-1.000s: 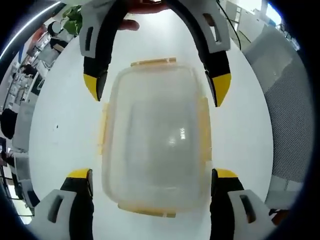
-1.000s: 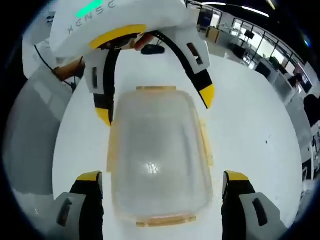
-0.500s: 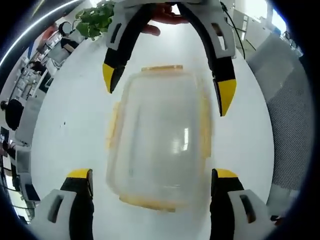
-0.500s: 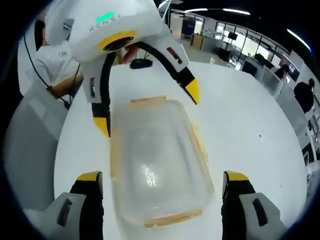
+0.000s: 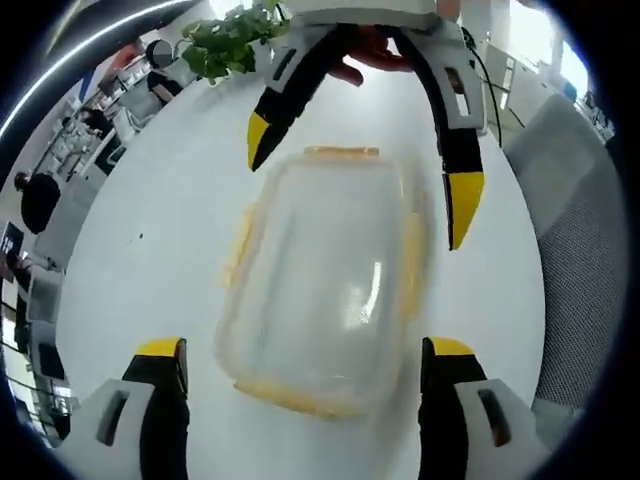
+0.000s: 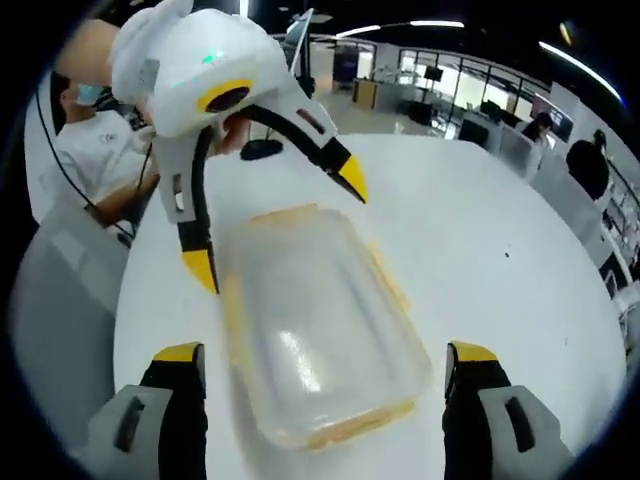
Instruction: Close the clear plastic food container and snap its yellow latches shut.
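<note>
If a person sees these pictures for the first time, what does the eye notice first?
The clear container with its yellow latches lies on the white round table, midway between both open grippers. In the left gripper view, the right gripper reaches in from the top, yellow-tipped, above the container's far end.

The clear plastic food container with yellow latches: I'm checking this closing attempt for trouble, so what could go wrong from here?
1. The clear plastic food container lies unheld on the smooth white table; pressing a yellow latch from one side may slide it.
2. Both the left gripper and right gripper are open, apart from it, so nothing braces it.
3. Through the blur, whether the lid is seated cannot be told.
</note>
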`<action>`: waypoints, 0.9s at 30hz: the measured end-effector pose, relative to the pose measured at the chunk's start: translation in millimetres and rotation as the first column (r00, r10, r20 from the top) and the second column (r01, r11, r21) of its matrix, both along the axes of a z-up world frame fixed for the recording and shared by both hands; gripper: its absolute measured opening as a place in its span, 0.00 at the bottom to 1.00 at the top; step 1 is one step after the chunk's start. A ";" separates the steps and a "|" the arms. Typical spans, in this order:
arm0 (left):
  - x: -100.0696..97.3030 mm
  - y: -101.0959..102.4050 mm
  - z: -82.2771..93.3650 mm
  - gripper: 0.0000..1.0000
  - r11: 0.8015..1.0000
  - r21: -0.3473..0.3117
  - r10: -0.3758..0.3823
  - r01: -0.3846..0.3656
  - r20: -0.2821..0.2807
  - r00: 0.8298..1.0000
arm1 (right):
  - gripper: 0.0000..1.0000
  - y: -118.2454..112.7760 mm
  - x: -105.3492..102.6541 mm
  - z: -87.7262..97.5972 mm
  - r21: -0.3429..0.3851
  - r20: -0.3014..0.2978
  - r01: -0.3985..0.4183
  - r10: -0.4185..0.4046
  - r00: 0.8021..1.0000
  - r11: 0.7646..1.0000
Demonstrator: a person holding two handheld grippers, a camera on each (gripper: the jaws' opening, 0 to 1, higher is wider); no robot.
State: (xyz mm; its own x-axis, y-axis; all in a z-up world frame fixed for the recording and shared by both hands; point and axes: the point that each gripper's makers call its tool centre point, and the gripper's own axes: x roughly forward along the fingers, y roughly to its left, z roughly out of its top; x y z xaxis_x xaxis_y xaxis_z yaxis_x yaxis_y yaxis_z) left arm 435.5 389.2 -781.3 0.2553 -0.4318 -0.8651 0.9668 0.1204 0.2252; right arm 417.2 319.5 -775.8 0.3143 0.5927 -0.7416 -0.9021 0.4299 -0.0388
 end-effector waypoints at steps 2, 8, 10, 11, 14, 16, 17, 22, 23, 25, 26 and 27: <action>0.3 2.4 0.6 0.97 1.000 -0.004 0.009 -0.009 0.005 1.000 | 1.00 0.9 -2.3 -0.2 0.007 -0.004 0.009 -0.009 1.000 1.000; -0.9 6.7 0.0 0.98 0.999 -0.029 0.041 -0.041 0.011 0.999 | 1.00 0.9 -3.5 1.5 0.029 0.018 0.025 -0.026 1.000 0.999; -2.2 7.1 0.1 0.98 0.998 -0.039 0.051 -0.051 0.009 0.999 | 1.00 0.2 -1.4 4.2 0.047 0.031 0.043 -0.045 0.999 0.998; -3.3 7.6 -0.3 0.98 0.998 -0.041 0.055 -0.054 0.007 0.998 | 1.00 -0.4 -0.8 5.0 0.055 0.032 0.053 -0.055 0.998 0.997; -6.9 9.3 -0.3 0.96 0.996 -0.056 0.066 -0.065 0.005 0.998 | 1.00 -3.2 1.0 5.7 0.063 0.038 0.080 -0.083 0.996 0.995; -8.2 9.9 0.4 0.96 0.994 -0.072 0.082 -0.081 0.005 0.997 | 1.00 -4.4 1.6 7.9 0.067 0.054 0.089 -0.093 0.994 0.994; -8.5 10.0 1.5 0.96 0.992 -0.086 0.094 -0.093 0.008 0.996 | 1.00 -3.7 1.2 9.3 0.075 0.056 0.096 -0.100 0.993 0.993; -9.8 10.5 6.2 0.96 0.986 -0.124 0.116 -0.112 0.030 0.993 | 1.00 -4.9 -0.3 10.0 0.091 0.052 0.124 -0.129 0.990 0.988; -8.6 10.1 8.9 0.96 0.983 -0.139 0.127 -0.120 0.038 0.991 | 1.00 -5.4 -0.6 9.8 0.091 0.052 0.128 -0.133 0.990 0.988; -8.2 9.9 10.1 0.96 0.979 -0.153 0.140 -0.134 0.033 0.990 | 1.00 -5.8 -2.1 11.0 0.098 0.055 0.138 -0.144 0.988 0.986; -9.0 10.2 9.9 0.96 0.978 -0.154 0.148 -0.142 0.027 0.989 | 1.00 -5.9 -2.8 11.1 0.101 0.051 0.144 -0.149 0.987 0.984; -9.3 11.4 9.7 0.96 0.977 -0.154 0.155 -0.150 0.025 0.988 | 1.00 -6.4 -2.7 11.3 0.108 0.052 0.149 -0.155 0.987 0.983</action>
